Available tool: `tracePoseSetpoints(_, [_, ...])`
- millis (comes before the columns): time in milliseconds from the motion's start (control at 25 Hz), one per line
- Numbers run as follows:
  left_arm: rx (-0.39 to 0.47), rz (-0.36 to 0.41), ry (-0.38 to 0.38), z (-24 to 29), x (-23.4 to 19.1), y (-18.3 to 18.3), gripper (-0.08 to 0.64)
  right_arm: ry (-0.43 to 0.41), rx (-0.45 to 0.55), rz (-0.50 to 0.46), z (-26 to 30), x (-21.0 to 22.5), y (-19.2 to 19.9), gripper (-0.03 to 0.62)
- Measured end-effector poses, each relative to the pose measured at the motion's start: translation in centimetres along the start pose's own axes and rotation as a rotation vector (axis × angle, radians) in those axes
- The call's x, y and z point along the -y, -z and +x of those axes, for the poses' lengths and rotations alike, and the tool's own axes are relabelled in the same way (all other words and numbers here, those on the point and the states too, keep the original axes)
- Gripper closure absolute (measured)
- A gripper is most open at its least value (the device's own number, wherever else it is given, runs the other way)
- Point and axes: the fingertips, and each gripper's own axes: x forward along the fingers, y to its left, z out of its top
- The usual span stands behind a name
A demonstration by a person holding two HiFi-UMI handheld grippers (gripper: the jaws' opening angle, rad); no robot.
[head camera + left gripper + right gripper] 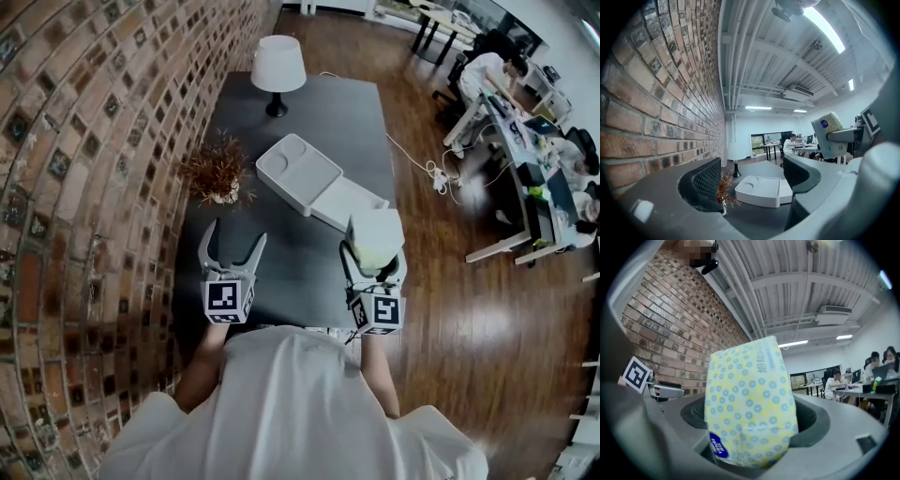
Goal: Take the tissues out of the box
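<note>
The fingers (208, 246) of the left gripper (236, 232) stand apart and empty in the head view and the left gripper view, while the right gripper view shows the right gripper (752, 417) clamping the tissue pack (747, 394), already outside the white box (298, 173), so probably only the putting-down remains.

A long dark surface (356, 122) runs alongside a brick wall (84, 141), which stands along its left edge. At the surface's far end is a table lamp (277, 67) with a white shade and a black foot. Nearer along the surface, close to its wall-side edge, sits a small white pot of dried brown sprigs (216, 171). To the surface's right is a wooden floor (441, 309), where a white cable (412, 155) trails to what looks like a power strip (439, 176). Farther right of the surface stand office desks (525, 164) with people seated (487, 70) at them. Above the surface, a ribbed ceiling (754, 70) carries strip lights (824, 28) and an air-conditioning unit (799, 90).
</note>
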Motion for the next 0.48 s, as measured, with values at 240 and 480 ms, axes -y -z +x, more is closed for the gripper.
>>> tracePoseSetpoints(240, [0.036,-0.002,-0.022,-1.0,-0.9,-1.2,0.161,0.032,-0.048,-0.038,-0.1,-0.5,1.6,0.115])
tracePoseSetpoints(480, [0.036,0.003,-0.031,-1.0,-2.1,-1.2,0.161,0.021,-0.054,-0.077,0.6,-1.2,1.0,0.115])
